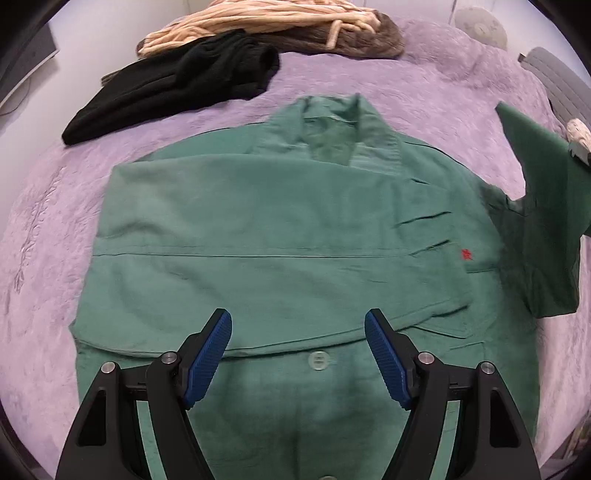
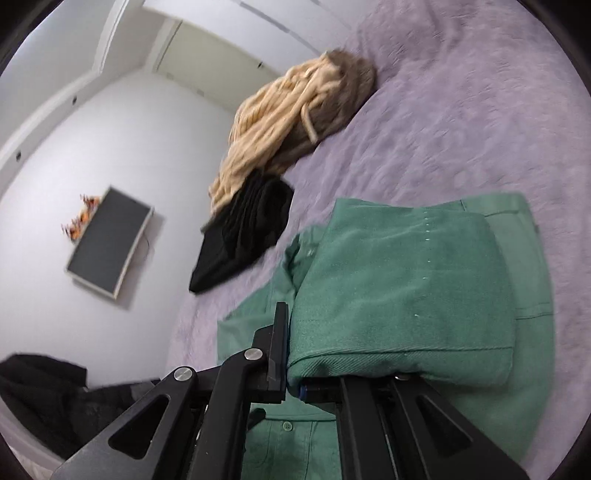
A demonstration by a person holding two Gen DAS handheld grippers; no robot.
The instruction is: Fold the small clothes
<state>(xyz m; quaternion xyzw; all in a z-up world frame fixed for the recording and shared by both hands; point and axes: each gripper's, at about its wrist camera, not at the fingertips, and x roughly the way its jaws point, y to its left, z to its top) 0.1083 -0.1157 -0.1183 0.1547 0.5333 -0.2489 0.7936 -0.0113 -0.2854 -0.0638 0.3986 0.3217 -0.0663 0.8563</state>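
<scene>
Holding my left tool (image 1: 297,325) open above the green shirt (image 1: 258,229), I have its 2 blue ribbed pads (image 1: 210,360) spread apart over the button placket, just above a pale round button (image 1: 318,360), and nothing sits between them. The shirt lies flat on the purple bedspread (image 1: 44,229), front up, directly below and ahead of this tool. Its long axis runs away from the tool, with the collar (image 1: 332,129) at the far end. 1 side panel is already folded across the chest, leaving a straight horizontal edge. A small red mark (image 1: 467,254) sits on the chest, to the right of that folded panel.

My right tool (image 2: 291,373) is clamped shut on the shirt's sleeve (image 2: 402,288); the cloth drapes over its black fingers as a thick folded flap, lifted off the body of the shirt. From the left wrist view that sleeve (image 1: 546,192) stands raised to the shirt's right.

The shirt is a soft woven cotton-like fabric with visible twill and stitched hems. The bedspread is plush and embossed. Beyond the collar lie a crumpled black garment (image 1: 173,88) and a cream ribbed knit (image 1: 258,26).
</scene>
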